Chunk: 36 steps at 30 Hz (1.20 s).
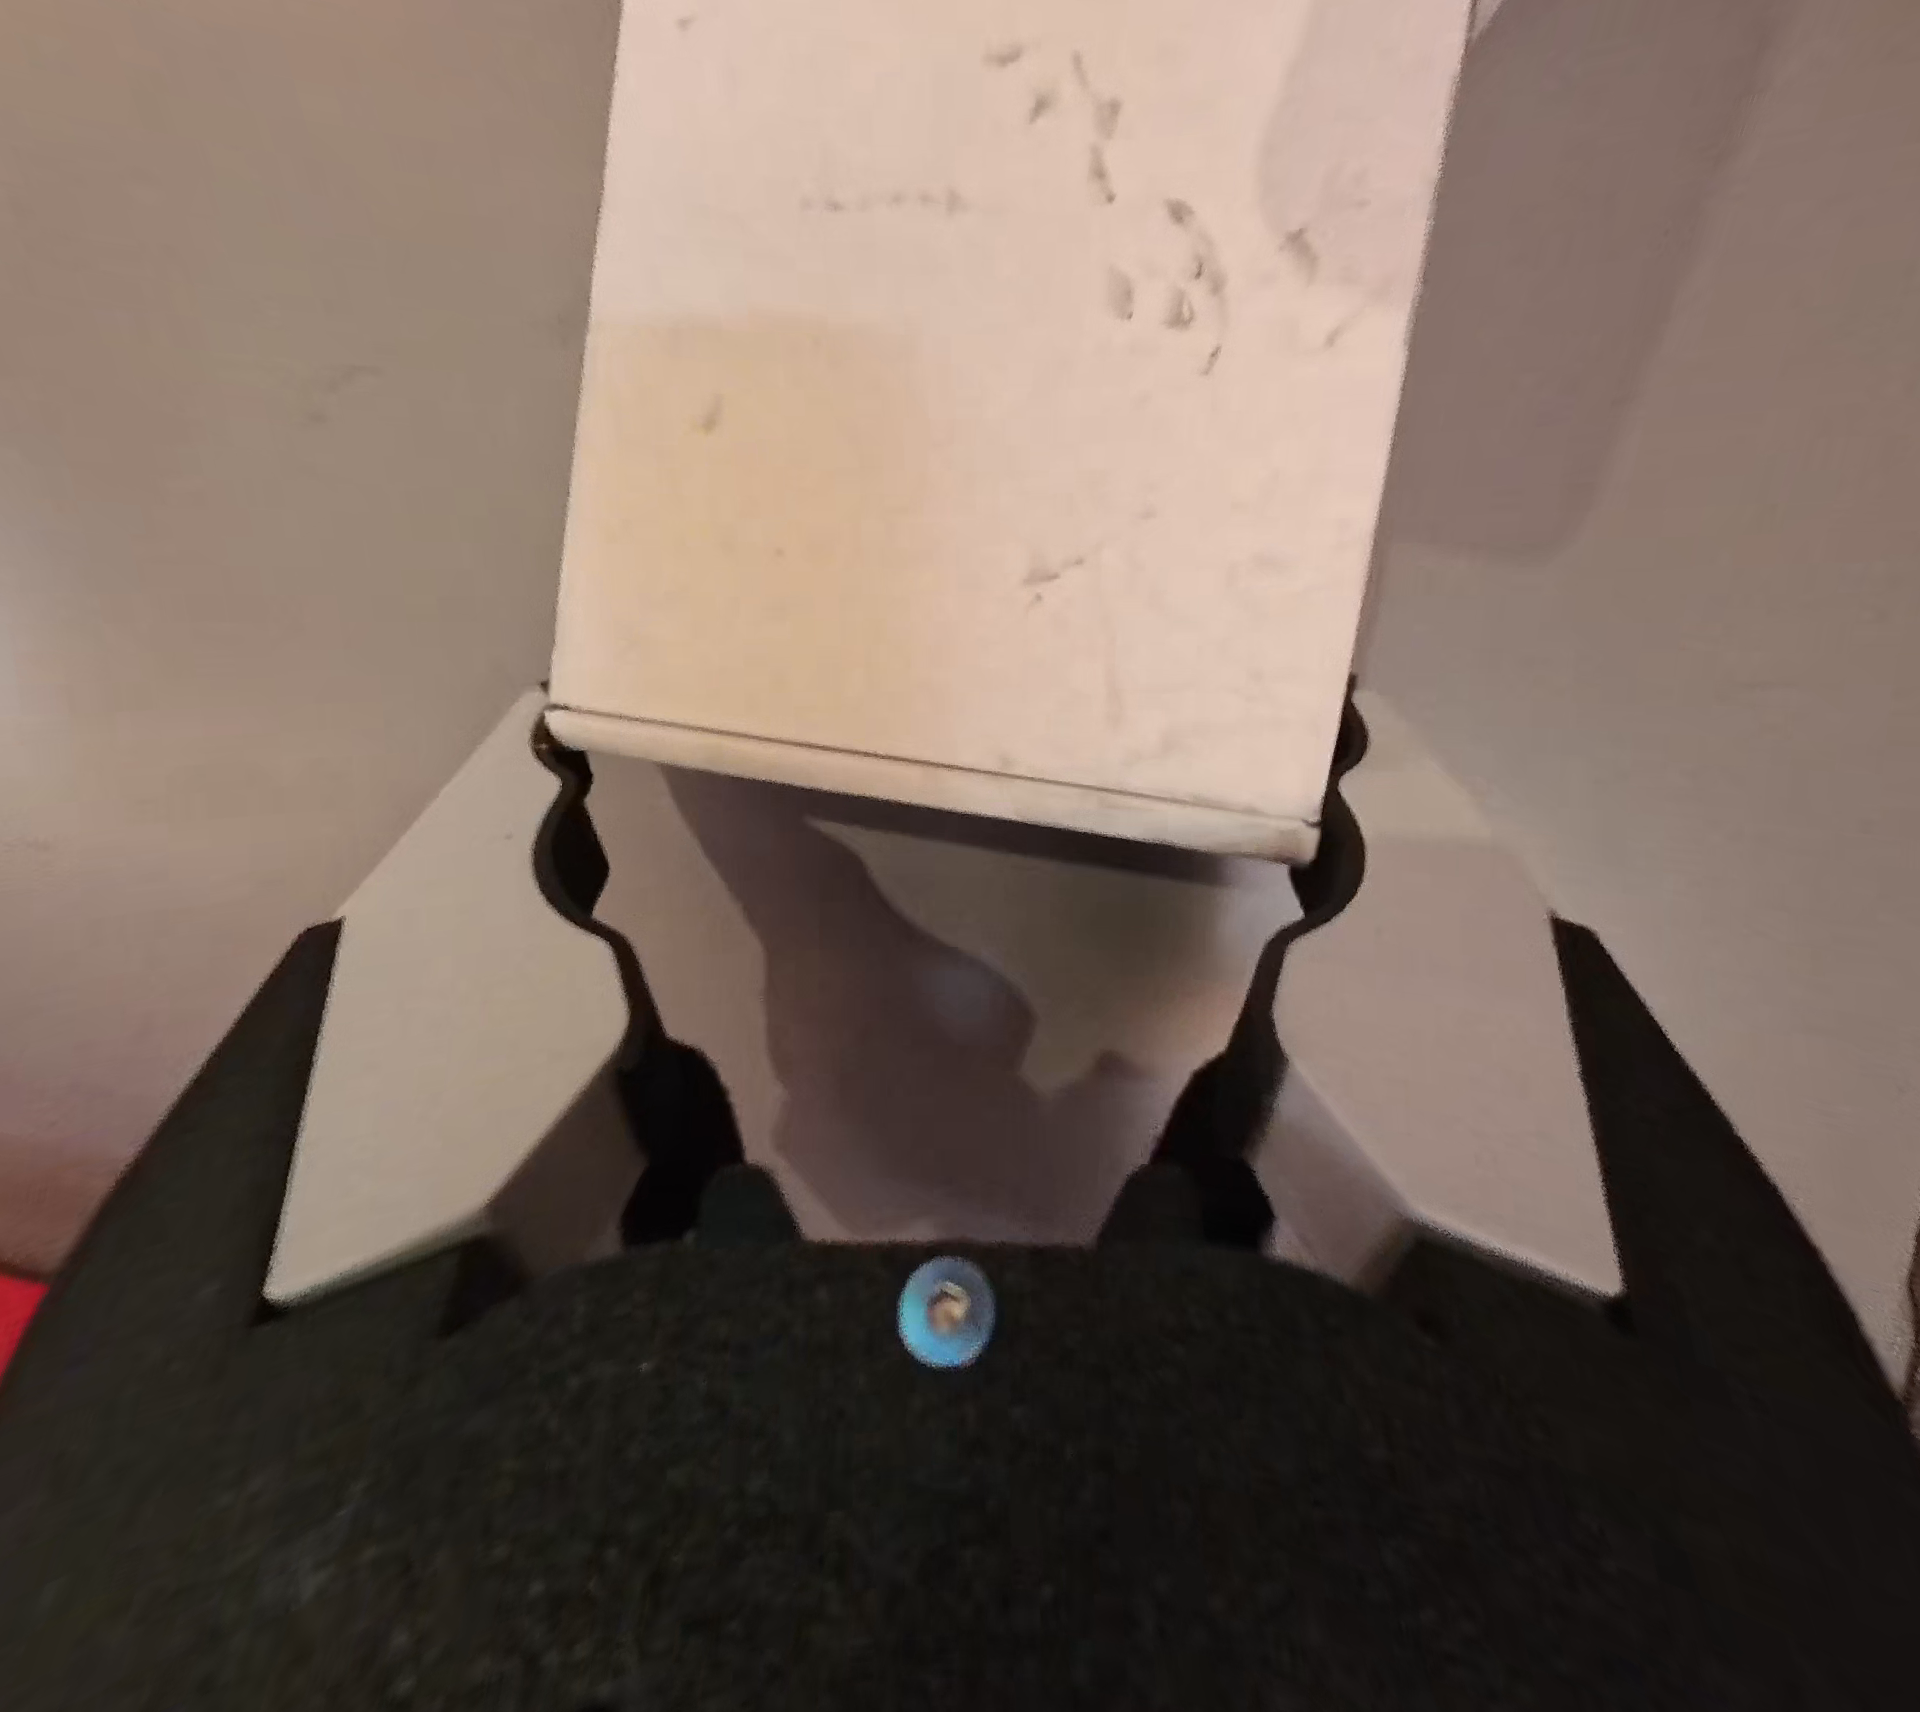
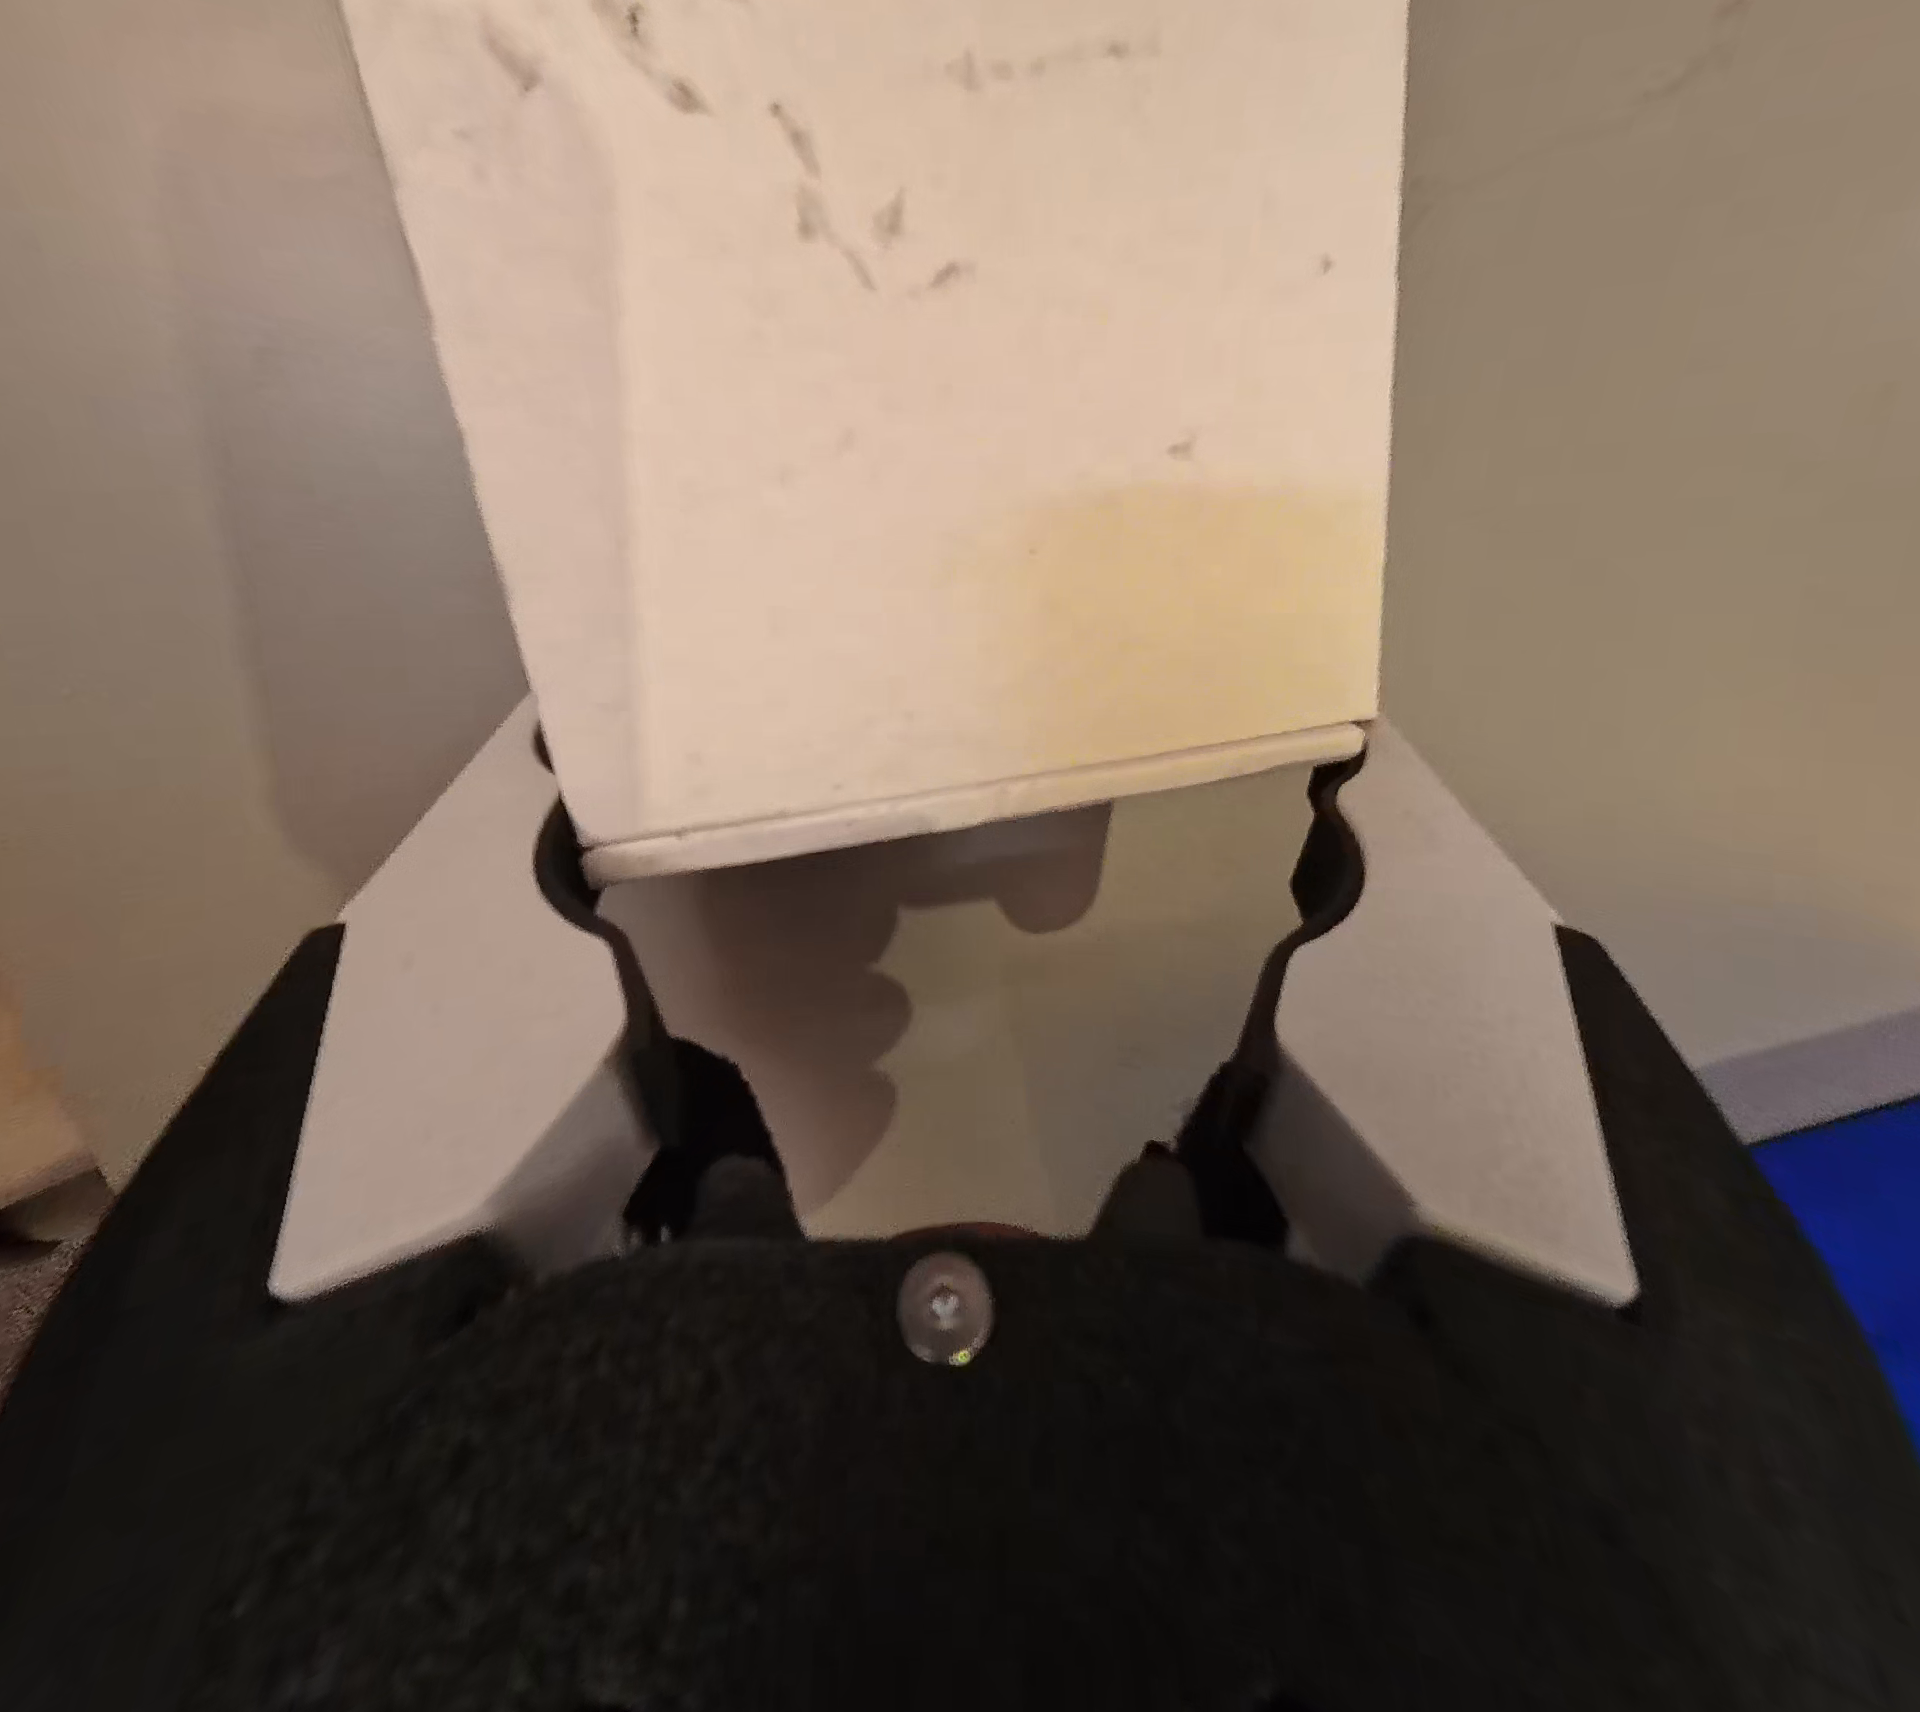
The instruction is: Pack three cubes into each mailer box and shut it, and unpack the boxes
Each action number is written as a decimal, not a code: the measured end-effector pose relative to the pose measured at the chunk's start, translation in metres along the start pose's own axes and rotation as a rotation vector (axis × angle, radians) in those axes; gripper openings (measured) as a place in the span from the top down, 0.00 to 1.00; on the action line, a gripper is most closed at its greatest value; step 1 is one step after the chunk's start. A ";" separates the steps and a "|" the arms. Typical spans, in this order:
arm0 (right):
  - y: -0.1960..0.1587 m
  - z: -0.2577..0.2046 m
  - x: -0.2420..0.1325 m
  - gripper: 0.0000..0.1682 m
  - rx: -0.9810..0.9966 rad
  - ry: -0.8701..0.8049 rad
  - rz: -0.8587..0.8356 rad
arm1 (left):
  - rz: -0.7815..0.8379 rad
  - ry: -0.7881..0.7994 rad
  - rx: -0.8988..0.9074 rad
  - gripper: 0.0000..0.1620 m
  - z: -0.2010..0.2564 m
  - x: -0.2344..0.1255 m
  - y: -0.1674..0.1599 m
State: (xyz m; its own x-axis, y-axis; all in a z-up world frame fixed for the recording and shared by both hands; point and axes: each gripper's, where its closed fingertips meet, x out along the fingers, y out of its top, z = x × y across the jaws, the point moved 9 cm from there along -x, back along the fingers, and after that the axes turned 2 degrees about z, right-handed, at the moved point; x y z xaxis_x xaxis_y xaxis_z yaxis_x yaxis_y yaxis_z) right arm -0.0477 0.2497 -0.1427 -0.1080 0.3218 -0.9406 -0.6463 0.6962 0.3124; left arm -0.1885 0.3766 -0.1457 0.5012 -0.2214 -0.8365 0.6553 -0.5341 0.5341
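the left hand-held gripper (image 1: 940, 763) is spread wide and clamps the near end of a white mailer box (image 1: 997, 332) — each of its two fingers (image 1: 566, 831) presses a side of the box just at the near edge. the box runs straight away from this hand-held gripper, its broad scuffed face turned to the camera, its far end out of view past the top of the left wrist view. under the near edge of the box, between the fingers, shadows fall on the pale tabletop (image 1: 260, 260).

the right hand-held gripper (image 2: 951, 805) stands much the same: spread wide, its two fingers (image 2: 1325, 841) against the sides of a white mailer box (image 2: 914, 332) at the near edge, so it holds that end. the box reaches away from this hand-held gripper and out of the top of the right wrist view, and it carries grey scuff marks and a yellowish patch beside the near edge. a pale tabletop (image 2: 1662, 415) lies to both sides of the box.

one mailer box shows in each view; whether they are the same box i cannot tell. each view shows one hand-held gripper with two fingers. the box face toward each camera is shut and flat, and no cubes can be seen.

beyond the tabletop, well off to the right of the box in the right wrist view, lies a blue patch (image 2: 1860, 1163); a red patch (image 1: 21, 1299) sits at the left edge of the left wrist view.
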 end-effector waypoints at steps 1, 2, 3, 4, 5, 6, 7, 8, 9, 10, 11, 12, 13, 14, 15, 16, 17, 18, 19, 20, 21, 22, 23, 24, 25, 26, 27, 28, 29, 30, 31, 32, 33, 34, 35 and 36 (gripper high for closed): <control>0.000 0.000 0.000 0.19 0.000 0.001 -0.003 | -0.003 0.003 0.003 0.17 0.000 0.000 0.000; 0.000 0.001 0.000 0.19 0.002 0.002 -0.001 | -0.005 0.003 0.004 0.17 0.000 0.000 0.000; 0.000 0.001 0.000 0.19 0.004 0.003 -0.003 | -0.009 0.003 0.004 0.17 0.000 0.000 0.000; 0.000 0.001 0.000 0.19 0.003 0.003 -0.010 | -0.015 0.006 0.007 0.17 0.000 0.000 0.000; 0.001 0.001 0.000 0.19 -0.001 0.003 -0.020 | -0.017 0.007 0.006 0.17 0.000 0.000 0.001; 0.001 0.002 0.000 0.19 -0.004 0.001 -0.020 | -0.016 0.007 0.004 0.17 0.000 0.000 0.000; 0.001 0.003 0.000 0.18 -0.002 0.002 -0.009 | -0.015 0.012 0.000 0.17 -0.001 0.000 0.000; -0.001 0.004 0.000 0.18 0.001 0.001 0.006 | -0.010 0.020 -0.009 0.17 0.000 0.001 0.001; -0.001 0.004 -0.002 0.18 0.003 -0.001 0.013 | -0.004 0.032 -0.015 0.17 0.001 0.001 0.001; 0.001 0.004 -0.006 0.18 0.021 -0.006 0.032 | -0.008 0.040 -0.018 0.17 0.002 0.000 0.000; 0.005 0.002 -0.012 0.16 0.052 -0.011 0.089 | -0.019 0.048 -0.025 0.17 0.002 0.000 0.000; 0.010 -0.001 -0.018 0.13 0.069 -0.017 0.162 | -0.019 0.050 -0.037 0.17 0.003 0.000 -0.001; 0.014 -0.004 -0.022 0.11 0.067 -0.048 0.206 | -0.007 0.038 -0.058 0.17 0.004 -0.001 -0.001; 0.014 -0.005 -0.024 0.10 0.054 -0.115 0.203 | 0.019 0.015 -0.084 0.17 0.004 -0.002 -0.002; 0.011 -0.005 -0.027 0.11 0.046 -0.194 0.186 | 0.050 -0.020 -0.127 0.17 0.004 -0.004 -0.002; 0.008 -0.006 -0.033 0.12 0.071 -0.236 0.221 | 0.081 -0.078 -0.196 0.17 0.002 -0.007 -0.002; 0.004 -0.007 -0.041 0.13 0.132 -0.234 0.313 | 0.103 -0.150 -0.280 0.17 -0.001 -0.011 -0.002; 0.000 -0.007 -0.048 0.16 0.216 -0.203 0.423 | 0.111 -0.206 -0.346 0.17 -0.005 -0.016 -0.003; -0.005 -0.009 -0.054 0.17 0.293 -0.138 0.534 | 0.104 -0.244 -0.393 0.17 -0.009 -0.019 -0.006; -0.008 -0.012 -0.057 0.21 0.338 -0.064 0.635 | 0.088 -0.293 -0.430 0.17 -0.012 -0.022 -0.008; -0.009 -0.017 -0.060 0.25 0.360 -0.014 0.728 | 0.077 -0.357 -0.485 0.16 -0.015 -0.025 -0.007; -0.008 -0.023 -0.061 0.27 0.357 0.000 0.796 | 0.066 -0.438 -0.573 0.16 -0.019 -0.026 -0.006; -0.007 -0.029 -0.063 0.29 0.334 -0.025 0.825 | 0.054 -0.516 -0.650 0.17 -0.022 -0.027 -0.005; -0.005 -0.035 -0.063 0.32 0.298 -0.065 0.824 | 0.050 -0.568 -0.710 0.17 -0.026 -0.026 -0.004; -0.002 -0.041 -0.063 0.29 0.256 -0.120 0.810 | 0.045 -0.619 -0.760 0.17 -0.028 -0.024 -0.004; 0.000 -0.043 -0.063 0.31 0.211 -0.201 0.767 | 0.039 -0.677 -0.796 0.17 -0.029 -0.024 -0.003; 0.001 -0.043 -0.062 0.37 0.175 -0.284 0.716 | 0.032 -0.744 -0.835 0.17 -0.029 -0.023 -0.002; 0.001 -0.042 -0.062 0.43 0.143 -0.345 0.687 | 0.032 -0.793 -0.874 0.17 -0.031 -0.021 -0.002; 0.002 -0.041 -0.063 0.49 0.123 -0.385 0.678 | 0.037 -0.819 -0.908 0.17 -0.033 -0.020 -0.002; 0.002 -0.040 -0.067 0.55 0.113 -0.407 0.687 | 0.042 -0.841 -0.946 0.17 -0.037 -0.019 -0.002; 0.003 -0.041 -0.072 0.62 0.104 -0.409 0.722 | 0.055 -0.855 -0.999 0.17 -0.041 -0.018 -0.003; 0.003 -0.042 -0.079 0.71 0.104 -0.407 0.767 | 0.069 -0.856 -1.035 0.17 -0.045 -0.017 -0.004; 0.003 -0.042 -0.083 0.81 0.104 -0.398 0.803 | 0.080 -0.841 -1.038 0.17 -0.047 -0.018 -0.005; 0.002 -0.042 -0.085 0.89 0.109 -0.395 0.819 | 0.090 -0.816 -1.023 0.17 -0.049 -0.020 -0.007; -0.001 -0.041 -0.086 0.92 0.126 -0.401 0.828 | 0.110 -0.783 -1.004 0.18 -0.050 -0.025 -0.007; -0.004 -0.038 -0.087 0.97 0.152 -0.406 0.837 | 0.145 -0.750 -0.993 0.18 -0.053 -0.031 -0.008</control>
State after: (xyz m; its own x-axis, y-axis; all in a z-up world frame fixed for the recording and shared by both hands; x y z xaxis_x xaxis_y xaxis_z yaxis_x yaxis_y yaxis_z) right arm -0.0646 0.1948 -0.0669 -0.2024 0.9344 -0.2931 -0.3691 0.2044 0.9066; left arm -0.1790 0.4311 -0.1176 0.3734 -0.8104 -0.4514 0.9270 0.3070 0.2156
